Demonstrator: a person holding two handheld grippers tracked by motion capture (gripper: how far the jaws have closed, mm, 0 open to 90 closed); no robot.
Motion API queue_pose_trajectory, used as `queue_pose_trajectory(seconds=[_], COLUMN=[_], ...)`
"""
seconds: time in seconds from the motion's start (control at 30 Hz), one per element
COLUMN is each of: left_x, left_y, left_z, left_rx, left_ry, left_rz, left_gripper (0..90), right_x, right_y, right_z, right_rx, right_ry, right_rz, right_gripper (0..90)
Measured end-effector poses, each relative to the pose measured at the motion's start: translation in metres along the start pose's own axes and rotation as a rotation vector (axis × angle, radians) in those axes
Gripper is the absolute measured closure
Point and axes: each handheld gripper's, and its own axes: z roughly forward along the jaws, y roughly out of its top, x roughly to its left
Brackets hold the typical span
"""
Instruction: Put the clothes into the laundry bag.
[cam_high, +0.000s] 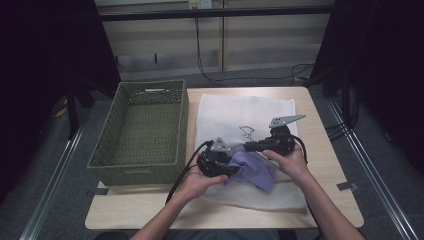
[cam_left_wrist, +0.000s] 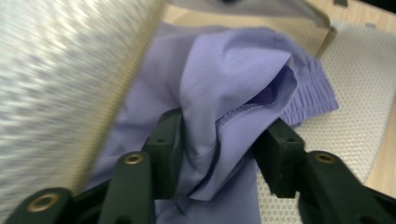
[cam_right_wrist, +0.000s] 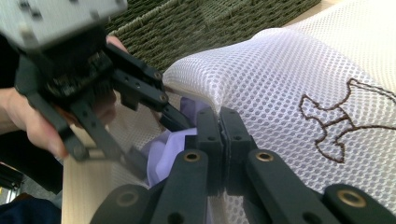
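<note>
A purple garment (cam_high: 256, 171) lies bunched on a white mesh laundry bag (cam_high: 240, 112) spread on the table. My left gripper (cam_high: 234, 168) points right into the garment. In the left gripper view its jaws (cam_left_wrist: 224, 123) stand apart with a fold of the purple garment (cam_left_wrist: 224, 70) hanging loosely between them. My right gripper (cam_high: 246, 147) points left and is shut on the raised edge of the mesh bag (cam_right_wrist: 280, 74), its tips (cam_right_wrist: 219, 114) pressed together on the netting. Beneath that lifted edge the garment (cam_right_wrist: 168, 149) shows, with the left gripper (cam_right_wrist: 156, 140) reaching in.
A green woven basket (cam_high: 150, 90) stands on the left of the wooden table (cam_high: 125, 205), close beside the bag. A brown outline figure (cam_right_wrist: 345, 116) is stitched on the bag. Cables trail from both grippers toward the near edge.
</note>
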Motion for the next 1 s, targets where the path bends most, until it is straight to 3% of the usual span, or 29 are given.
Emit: queue_pose_trajectory(seconds=[0.17, 0.33, 0.4, 0.47, 0.53, 0.67, 0.77, 0.8, 0.83, 0.93, 1.0], left_x=[0.000, -0.003, -0.004, -0.003, -0.005, -0.003, -0.002, -0.003, -0.001, -0.002, 0.000], left_y=[-0.006, -0.008, -0.008, -0.009, -0.012, -0.017, -0.019, -0.019, -0.018, -0.018, -0.016], left_z=[0.014, 0.016, 0.017, 0.017, 0.019, 0.022, 0.023, 0.024, 0.022, 0.023, 0.021], left_rx=[0.029, 0.055, 0.054, 0.097, 0.123, 0.156, 0.146, 0.131, 0.168, 0.138, 0.151], left_ry=[0.001, 0.010, -0.002, -0.013, 0.012, 0.026, 0.066, 0.084, 0.087, 0.111, 0.103], left_rz=[-0.005, 0.025, 0.016, 0.060, 0.080, 0.078, 0.081, 0.056, 0.102, 0.065, 0.060], left_gripper=[46.4, 37.8, 34.4, 33.1, 36.1, 40.7, 54.2, 57.5, 62.4, 72.8, 76.4], right_x=[0.000, 0.001, 0.000, 0.000, 0.000, 0.000, 0.002, 0.002, 0.002, 0.001, 0.001], right_y=[0.000, -0.002, -0.002, -0.002, -0.002, -0.002, -0.002, -0.002, -0.001, -0.002, -0.002], right_z=[0.000, 0.002, 0.002, 0.002, 0.003, 0.004, 0.003, 0.003, 0.002, 0.002, 0.002], right_rx=[0.005, 0.016, 0.015, 0.020, 0.022, 0.029, 0.028, 0.025, 0.023, 0.024, 0.024], right_ry=[-0.002, -0.003, -0.002, -0.003, -0.004, -0.001, -0.002, -0.003, -0.002, 0.000, 0.001], right_rz=[-0.005, -0.007, -0.005, -0.002, -0.001, -0.004, -0.008, -0.010, -0.008, -0.009, -0.009], right_gripper=[88.9, 88.9, 88.9, 88.9, 88.9, 88.9, 88.9, 89.0, 88.9, 88.9, 89.0])
